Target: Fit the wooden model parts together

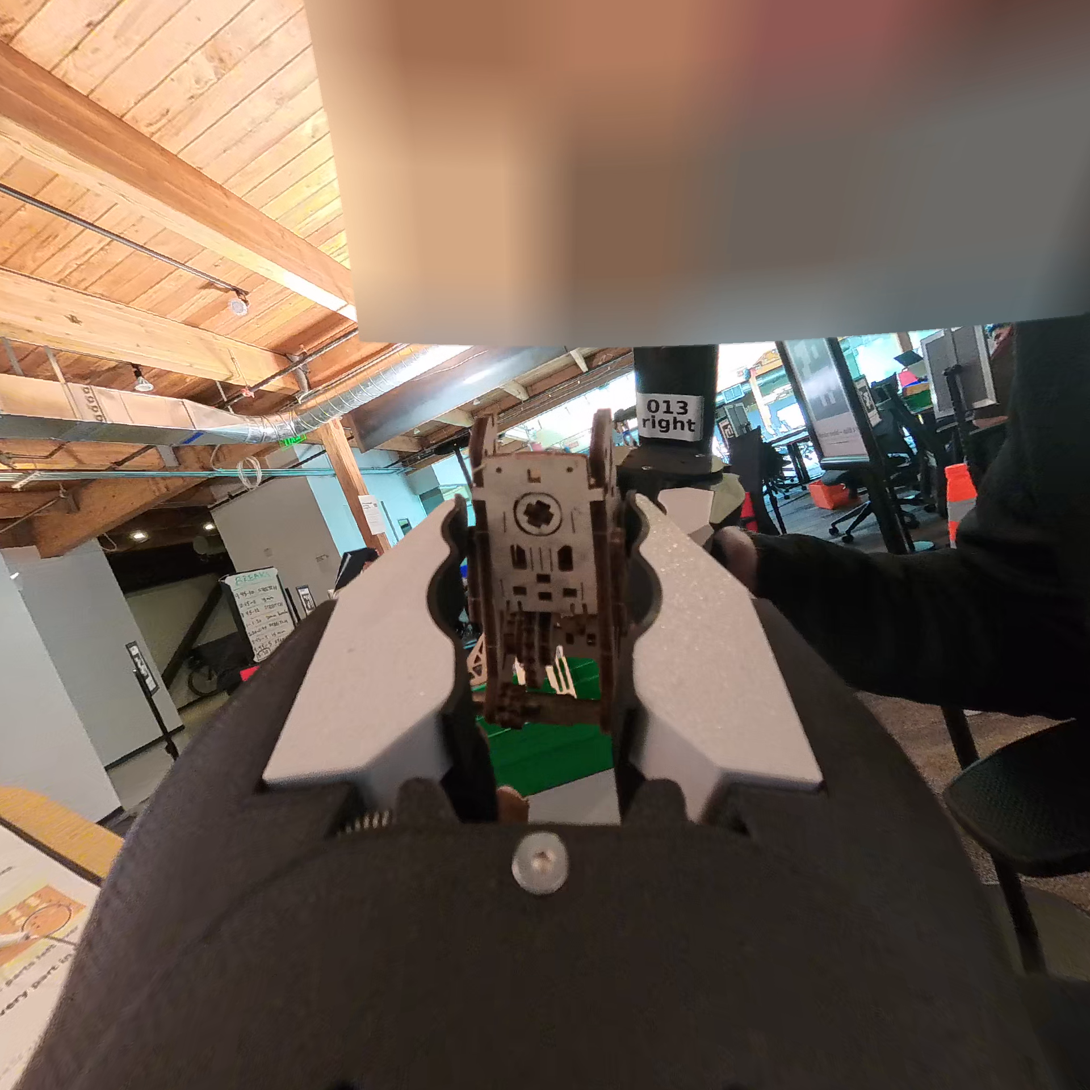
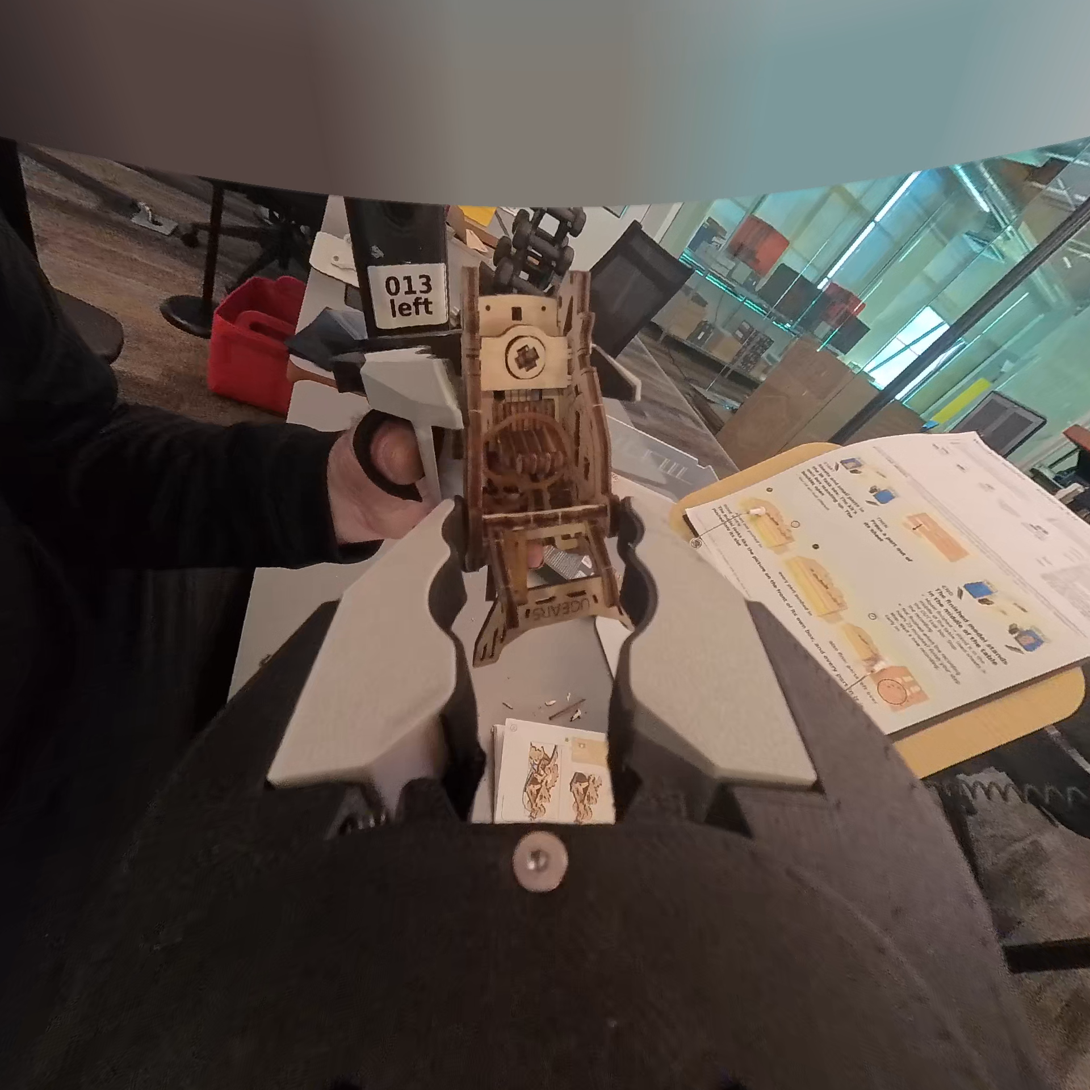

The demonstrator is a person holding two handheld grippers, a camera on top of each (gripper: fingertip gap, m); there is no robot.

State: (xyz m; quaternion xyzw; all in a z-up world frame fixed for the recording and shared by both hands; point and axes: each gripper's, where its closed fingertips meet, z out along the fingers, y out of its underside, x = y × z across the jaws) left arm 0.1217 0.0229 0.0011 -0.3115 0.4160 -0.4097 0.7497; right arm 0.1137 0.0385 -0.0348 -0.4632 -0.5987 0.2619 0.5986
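**Both grippers on the wooden model, held in the air**

Left wrist view: the left gripper [image 1: 544,531], grey fingers with black pads, grips the pale laser-cut wooden model [image 1: 545,554] by its side plates, both pads pressed on them. The model stands upright between the fingertips, with a round slotted hub on the plate facing the camera. Just right of the fingertips, behind the model, are the other gripper's black handle and a hand in a black sleeve [image 1: 734,551]. Below the model lies a green surface [image 1: 542,755].

Right wrist view: the right gripper [image 2: 539,525] has its jaws at a middling width around the model's lower frame [image 2: 548,566]; pads sit right at the frame's sides, but I cannot tell if they press. The left gripper [image 2: 519,377] clamps the model higher up, ahead. Containers: a red bin [image 2: 250,348] far left and a clear plastic tray [image 2: 666,454] ahead right, contents unclear. An instruction sheet on a yellow board [image 2: 885,566] lies right; a small booklet [image 2: 551,772] lies on the grey table [image 2: 678,590] below the jaws.
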